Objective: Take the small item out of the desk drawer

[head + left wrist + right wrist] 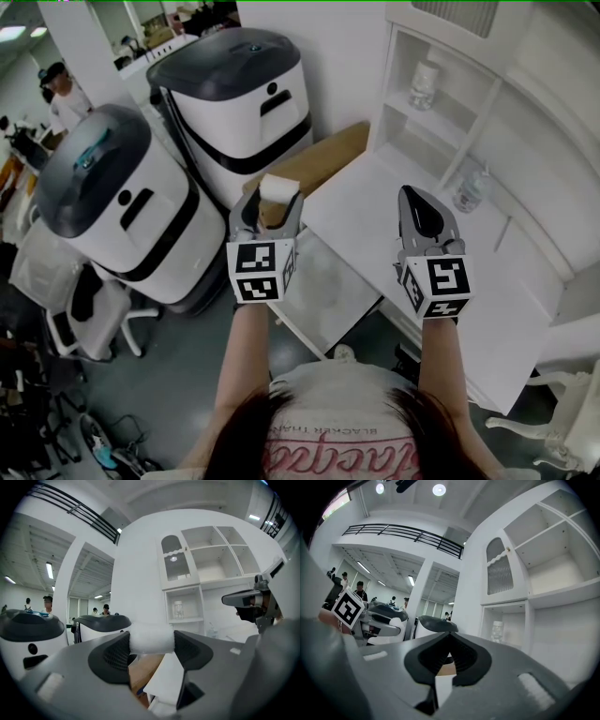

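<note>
White small block, soft-looking, sits clamped between the two pads of the left gripper. Jaws stand fairly wide, each pad pressing an end of the block. Block is raised above the left edge of the desk, clear of its top.

Right gripper: jaws pressed together, nothing between them. It hangs over the middle of the desk, to the right of the left gripper and well apart from it.

Drawer is pulled out from the desk's front edge, below and between the two grippers. Its visible floor is pale and mottled; no contents can be made out.

Other things, placed from the desk:
- clear bottle upright at the back of the desk top, at the foot of the white shelf unit.
- jar in a lower compartment of that shelf unit.
- brown board just beside the desk's left end.
- two white-and-black wheeled machines, farther left of the desk than the board.
- people standing far beyond the machines, small in the head view.
</note>
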A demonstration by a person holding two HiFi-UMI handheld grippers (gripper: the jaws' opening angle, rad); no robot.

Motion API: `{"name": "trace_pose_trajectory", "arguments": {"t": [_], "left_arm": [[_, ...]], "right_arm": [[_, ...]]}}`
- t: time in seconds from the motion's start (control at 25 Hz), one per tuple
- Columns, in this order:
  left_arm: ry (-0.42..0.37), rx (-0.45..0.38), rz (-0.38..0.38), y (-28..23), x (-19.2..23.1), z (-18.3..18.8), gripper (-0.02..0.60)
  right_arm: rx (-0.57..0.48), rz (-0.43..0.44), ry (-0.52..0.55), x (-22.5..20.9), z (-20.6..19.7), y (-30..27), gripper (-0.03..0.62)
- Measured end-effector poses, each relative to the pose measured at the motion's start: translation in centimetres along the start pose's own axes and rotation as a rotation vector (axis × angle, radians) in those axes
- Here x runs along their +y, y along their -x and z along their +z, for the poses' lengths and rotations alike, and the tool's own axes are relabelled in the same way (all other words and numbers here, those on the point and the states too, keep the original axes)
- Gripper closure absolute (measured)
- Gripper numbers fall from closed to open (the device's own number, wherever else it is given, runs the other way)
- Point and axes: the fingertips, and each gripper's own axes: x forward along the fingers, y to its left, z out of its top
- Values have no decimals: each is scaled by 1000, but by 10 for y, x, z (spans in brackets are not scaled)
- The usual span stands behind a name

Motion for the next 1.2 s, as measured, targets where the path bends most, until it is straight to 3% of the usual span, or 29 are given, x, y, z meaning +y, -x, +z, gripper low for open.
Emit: {"name": "trace_pose_trajectory", "arguments": {"t": [0.32,0.68,1.2], "left_arm": [[-44,-158,27,22,10,47,275],[-84,-225,62,37,18,77,275],[-105,-284,59,48,12,96,275]], "right_arm": [[-33,4,29,0,18,4,592],[-114,-32,36,-6,49,10,594],[-131,-39,49,-11,59,19,594]]}}
